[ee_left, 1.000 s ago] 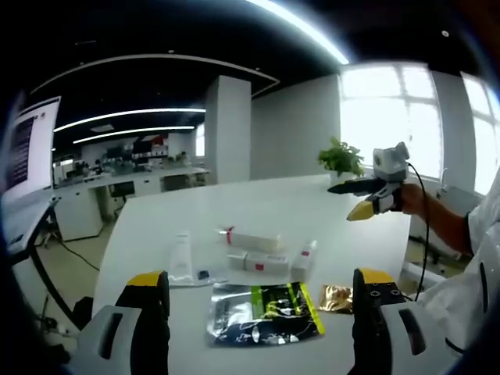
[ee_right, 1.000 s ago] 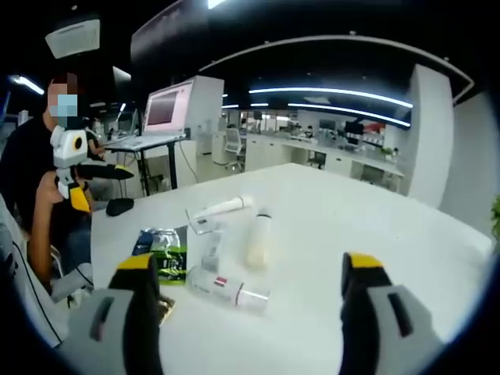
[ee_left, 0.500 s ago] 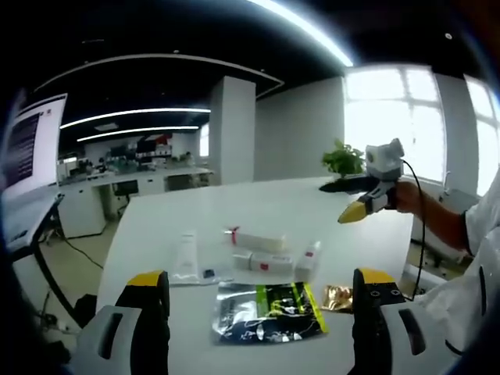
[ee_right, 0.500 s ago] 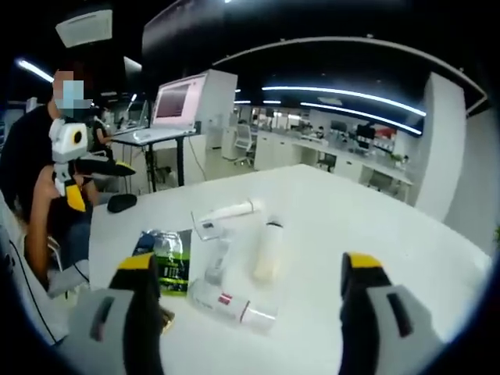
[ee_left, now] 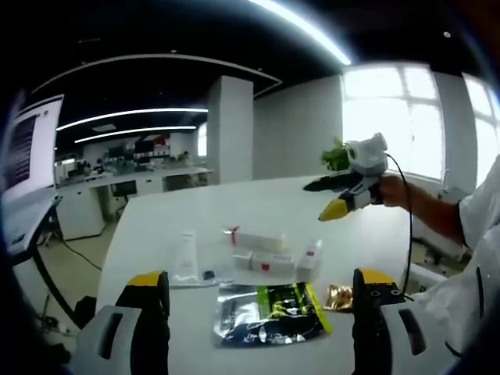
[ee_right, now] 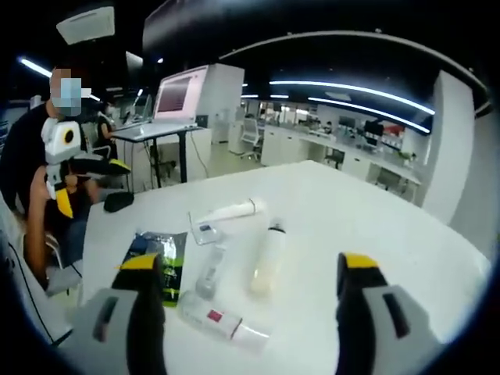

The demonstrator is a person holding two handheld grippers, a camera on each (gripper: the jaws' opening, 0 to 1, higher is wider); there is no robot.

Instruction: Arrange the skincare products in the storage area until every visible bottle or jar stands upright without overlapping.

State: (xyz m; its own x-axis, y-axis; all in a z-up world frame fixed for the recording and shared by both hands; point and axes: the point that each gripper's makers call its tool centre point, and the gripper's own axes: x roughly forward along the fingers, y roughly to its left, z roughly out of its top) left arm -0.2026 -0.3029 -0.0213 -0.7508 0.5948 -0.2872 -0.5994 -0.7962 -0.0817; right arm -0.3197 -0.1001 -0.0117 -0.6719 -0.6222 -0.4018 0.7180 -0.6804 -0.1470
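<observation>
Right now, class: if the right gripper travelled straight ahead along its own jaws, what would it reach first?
Most likely the cream bottle lying on the white table, which sits between the open right gripper jaws in its own view. Depth is unclear, so the small tube beside it might be touched too.

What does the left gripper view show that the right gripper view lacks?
Left gripper view alone: a potted plant by bright windows and a gold sachet. Right gripper view alone: a monitor on a standing desk. Both share the white table, the lying skincare bottles and the dark foil pouch; each catches the other gripper.
</observation>
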